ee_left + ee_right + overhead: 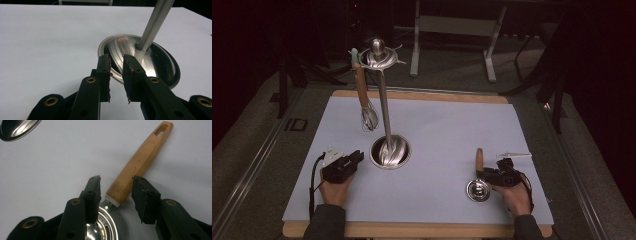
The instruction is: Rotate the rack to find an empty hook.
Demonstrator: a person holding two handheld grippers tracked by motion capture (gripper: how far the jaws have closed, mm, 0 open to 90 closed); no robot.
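- Now the right claw, released, straddles the wooden handle of a steel ladle lying near-right on the table.
- Left claw, released, rests beside the utensil stand's base.
- Likely next: clench on the handle, then lift toward the stand, where a whisk hangs.

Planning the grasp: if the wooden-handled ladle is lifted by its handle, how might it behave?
The ladle looks rigid. Its steel bowl probably makes it head-heavy, so it may tip downward. The right gripper, open astride the smooth handle, may slip.
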